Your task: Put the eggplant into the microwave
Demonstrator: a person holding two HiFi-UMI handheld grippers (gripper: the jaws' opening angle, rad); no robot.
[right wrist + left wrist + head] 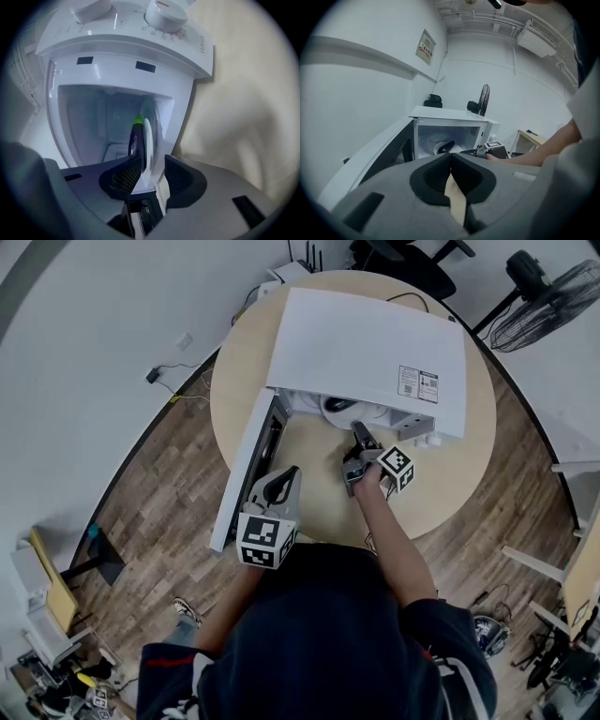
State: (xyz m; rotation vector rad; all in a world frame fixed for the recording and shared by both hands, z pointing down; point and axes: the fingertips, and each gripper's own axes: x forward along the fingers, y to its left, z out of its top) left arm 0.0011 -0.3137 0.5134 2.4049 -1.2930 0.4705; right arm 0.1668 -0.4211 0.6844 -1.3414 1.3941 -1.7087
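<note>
A round pale desk (314, 507) stands on a wooden floor (159, 512) close to a white wall (84, 362). A black plug (153, 375) with a trailing cable sits against that wall. Beyond the desk are a black office chair (412, 263) and, further right, a standing fan (548, 301). A small notice (425, 47) and an air conditioner (541, 40) hang high on the walls. A shoe (185, 612) lies on the floor.

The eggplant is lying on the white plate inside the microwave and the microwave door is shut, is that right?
Not quite: the door stands open, swung out to the side of the microwave, as the head view shows. The eggplant does lie on the white plate inside.
</note>
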